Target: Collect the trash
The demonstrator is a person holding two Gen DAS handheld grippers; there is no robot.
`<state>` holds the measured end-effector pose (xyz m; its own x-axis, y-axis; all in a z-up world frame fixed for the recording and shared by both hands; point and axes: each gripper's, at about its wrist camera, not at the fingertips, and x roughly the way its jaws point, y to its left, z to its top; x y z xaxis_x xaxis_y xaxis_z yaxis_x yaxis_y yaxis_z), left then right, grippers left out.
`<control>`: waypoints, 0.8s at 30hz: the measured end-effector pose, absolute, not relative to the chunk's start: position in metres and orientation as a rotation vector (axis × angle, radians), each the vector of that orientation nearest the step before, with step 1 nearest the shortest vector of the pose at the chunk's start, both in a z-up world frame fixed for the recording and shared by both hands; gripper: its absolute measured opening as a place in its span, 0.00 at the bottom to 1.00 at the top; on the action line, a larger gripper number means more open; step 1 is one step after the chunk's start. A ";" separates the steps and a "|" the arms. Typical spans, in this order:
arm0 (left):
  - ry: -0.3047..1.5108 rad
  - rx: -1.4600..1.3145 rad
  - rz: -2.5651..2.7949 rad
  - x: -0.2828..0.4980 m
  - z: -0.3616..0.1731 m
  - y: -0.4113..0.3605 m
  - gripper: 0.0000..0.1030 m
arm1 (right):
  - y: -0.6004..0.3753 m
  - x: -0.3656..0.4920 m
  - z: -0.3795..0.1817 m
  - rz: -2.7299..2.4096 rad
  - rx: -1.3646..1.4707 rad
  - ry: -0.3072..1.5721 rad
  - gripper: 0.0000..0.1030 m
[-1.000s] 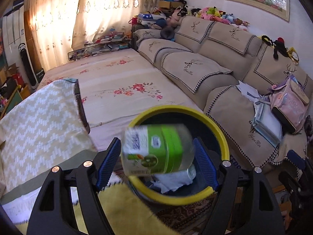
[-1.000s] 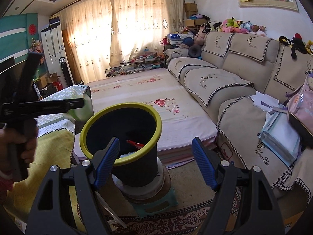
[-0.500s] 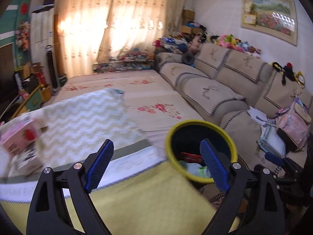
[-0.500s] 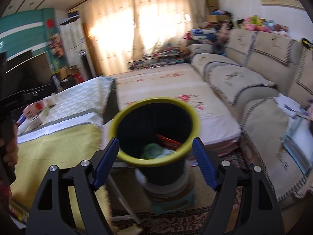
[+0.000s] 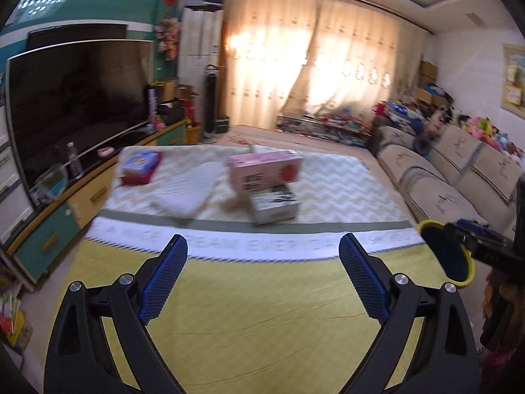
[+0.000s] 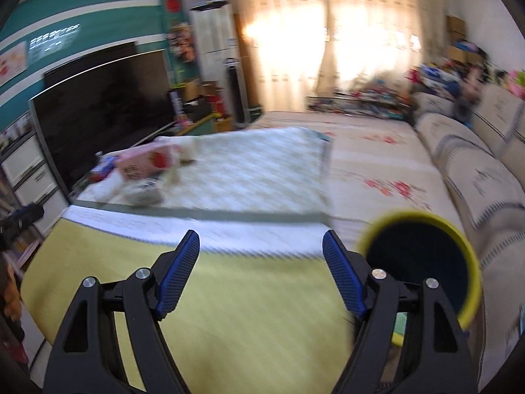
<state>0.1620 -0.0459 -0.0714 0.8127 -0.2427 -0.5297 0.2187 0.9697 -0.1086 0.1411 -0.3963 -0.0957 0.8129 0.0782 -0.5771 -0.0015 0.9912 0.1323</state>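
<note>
The left gripper is held out tilted downward, its two blue-padded fingers spread wide with nothing between them — the jaws have just been opening further. The right gripper is angled down much the same way, its jaws also apart and empty, though not spread as wide as the left's. In the left wrist view the right gripper's black frame shows at the far right edge, and a bit of the person's hand is there below it — blurred, hard to make out.
</note>
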 end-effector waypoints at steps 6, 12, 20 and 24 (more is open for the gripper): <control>0.586 -0.122 -0.188 0.155 -0.084 0.017 0.91 | -0.314 0.210 -0.079 0.290 0.047 0.602 0.75; 0.615 -0.142 -0.195 0.157 -0.095 0.017 0.91 | -0.280 0.285 -0.094 0.396 0.044 0.677 0.75; 0.632 -0.146 -0.195 0.166 -0.100 0.010 0.91 | -0.269 0.362 -0.116 0.456 0.045 0.695 0.79; 0.646 -0.143 -0.192 0.170 -0.103 0.007 0.91 | -0.264 0.371 -0.117 0.513 0.050 0.710 0.79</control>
<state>0.1700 0.0074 -0.1034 0.7816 -0.2220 -0.5829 0.1330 0.9724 -0.1919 0.3713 -0.2636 -0.1175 0.6401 0.4662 -0.6107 -0.4331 0.8755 0.2144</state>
